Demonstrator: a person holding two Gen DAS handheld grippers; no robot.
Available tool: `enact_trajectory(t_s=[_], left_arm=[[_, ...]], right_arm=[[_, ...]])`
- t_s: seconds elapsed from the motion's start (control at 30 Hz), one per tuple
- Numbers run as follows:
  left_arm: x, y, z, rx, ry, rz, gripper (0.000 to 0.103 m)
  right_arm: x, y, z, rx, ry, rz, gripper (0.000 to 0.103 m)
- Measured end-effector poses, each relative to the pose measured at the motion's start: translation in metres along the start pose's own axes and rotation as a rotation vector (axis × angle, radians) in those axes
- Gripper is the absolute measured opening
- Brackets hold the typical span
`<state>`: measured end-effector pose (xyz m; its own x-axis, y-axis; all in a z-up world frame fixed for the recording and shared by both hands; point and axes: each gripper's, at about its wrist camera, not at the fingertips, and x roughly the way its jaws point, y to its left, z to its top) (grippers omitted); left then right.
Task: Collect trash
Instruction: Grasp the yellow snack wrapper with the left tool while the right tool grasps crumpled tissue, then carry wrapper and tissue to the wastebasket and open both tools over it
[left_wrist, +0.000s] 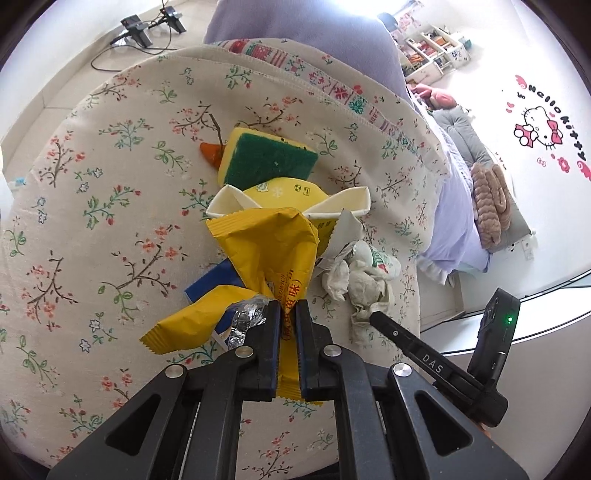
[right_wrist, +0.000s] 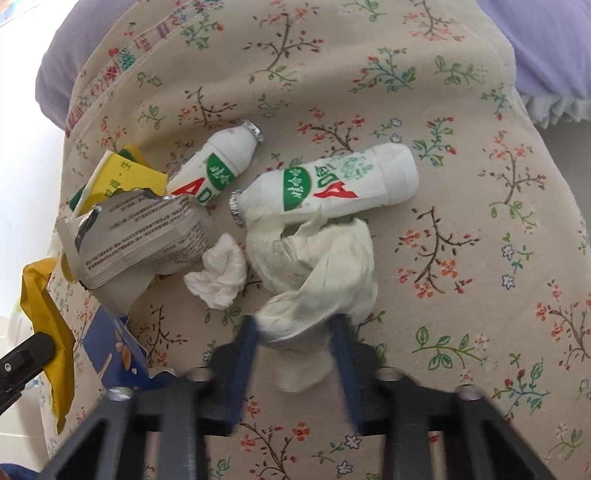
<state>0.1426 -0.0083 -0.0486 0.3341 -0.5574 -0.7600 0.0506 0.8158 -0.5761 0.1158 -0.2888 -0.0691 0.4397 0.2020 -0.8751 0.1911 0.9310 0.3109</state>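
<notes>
A: Risk? The left gripper (left_wrist: 287, 314) pinches only one end of the crinkled yellow foil snack wrapper (left_wrist: 266, 251); slick foil could slide out on the lift.

B: And right of that wrapper, the right gripper (right_wrist: 295, 325) has its jaws spread around the crumpled white tissue wad (right_wrist: 317, 266), not clamped. The two white plastic drink bottles (right_wrist: 325, 184) touching the wad may roll.

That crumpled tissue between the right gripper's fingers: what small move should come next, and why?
Probably close the right gripper. Its fingers sit open on either side of the crumpled tissue, not yet pinching it. The left gripper is already shut on the yellow wrapper, so the tissue looks like the next piece to secure.
</notes>
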Motion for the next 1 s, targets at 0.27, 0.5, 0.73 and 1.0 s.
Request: enact_trajectory(t_s=[0.27,0.5,0.73,1.0], left_arm=[[-0.01,-0.001,-0.001,0.002,-0.022,-0.012,0.008],[-0.012,0.002,0.0,-0.001,-0.024,-0.01,0.008],[-0.022,0.008,0.004,-0.016,-0.042,-0.021,0.008],[-0.049,0.022,0.011,-0.046,-0.105,-0.023,0.008]], right_arm=[[-0.008,-0.007,0.0,0.046,-0.049,-0.025,0.023],[-0.005,-0.008,0.012,0.078,-0.092,-0.082,0.086],[-0.009,-0.007,0.009,0.053,-0.112,-0.068,0.025],[-0.03,-0.003,0.011,0.047,-0.21,-0.004,0.025]])
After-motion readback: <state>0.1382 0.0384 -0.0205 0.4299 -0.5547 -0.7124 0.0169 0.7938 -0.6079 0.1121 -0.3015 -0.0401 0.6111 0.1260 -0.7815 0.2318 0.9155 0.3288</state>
